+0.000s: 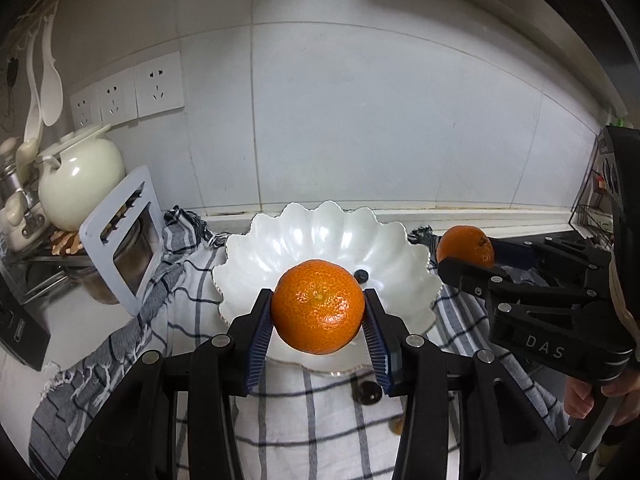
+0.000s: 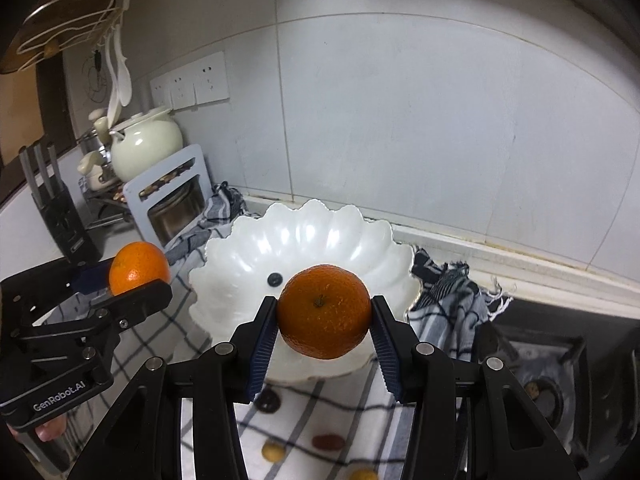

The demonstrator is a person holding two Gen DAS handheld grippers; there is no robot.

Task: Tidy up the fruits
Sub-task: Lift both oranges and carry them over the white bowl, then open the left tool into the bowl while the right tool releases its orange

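Note:
An orange mandarin [image 1: 318, 306] is clamped between the blue pads of my left gripper [image 1: 318, 308], held above the near rim of a white scalloped bowl [image 1: 320, 228]. My right gripper [image 2: 325, 314] is shut on a second mandarin [image 2: 324, 312], also over the bowl's [image 2: 308, 228] near edge. A single small dark berry [image 2: 274, 279] lies inside the bowl. Each view shows the other gripper off to the side: the right gripper [image 1: 468, 256] with its mandarin [image 1: 466, 244], and the left gripper [image 2: 136, 278] with its mandarin [image 2: 138, 264].
A checked cloth [image 1: 280, 420] lies under the bowl, with a few small fruits [image 2: 328, 442] near its front. At the left stand a cream pot [image 1: 80, 184], a pale blue frame [image 1: 120, 236] and a knife block [image 2: 60, 212]. A stove burner [image 2: 536, 384] sits at the right. The tiled wall is close behind.

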